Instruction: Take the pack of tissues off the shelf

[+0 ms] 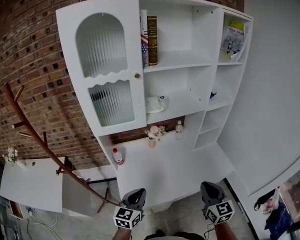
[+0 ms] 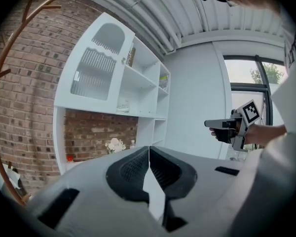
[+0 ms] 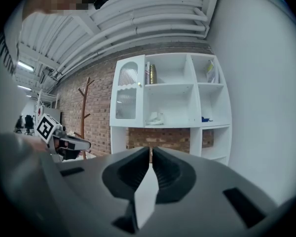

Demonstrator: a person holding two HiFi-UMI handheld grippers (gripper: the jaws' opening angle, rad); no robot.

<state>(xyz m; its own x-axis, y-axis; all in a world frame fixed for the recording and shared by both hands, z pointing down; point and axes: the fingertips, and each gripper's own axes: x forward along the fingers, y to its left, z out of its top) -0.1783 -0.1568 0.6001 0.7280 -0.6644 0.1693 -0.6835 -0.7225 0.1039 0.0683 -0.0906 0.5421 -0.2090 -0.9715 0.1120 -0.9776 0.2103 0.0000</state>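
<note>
The pack of tissues lies on the middle shelf of the white shelf unit, in the open compartment just right of the ribbed-glass cabinet door and directly under the shelf where 2 books stand upright. It sits toward the left side of that compartment, pale and slightly crumpled, with nothing touching it. Both grippers are low in the head view, well apart from the pack and pointing toward the unit. The left gripper has its jaws pressed together with nothing between them. The right gripper also has its jaws drawn together, showing at most a thin slit at the tips, and holds nothing. On the wide lower surface of the unit stand a small vase of flowers, a small clear bottle near it on the right, and a red-capped bottle further left. A booklet leans in the upper right compartment, and a small blue object lies in the compartment below it. A wooden coat rack stands left of the unit against the brick wall, beside a white table.
</note>
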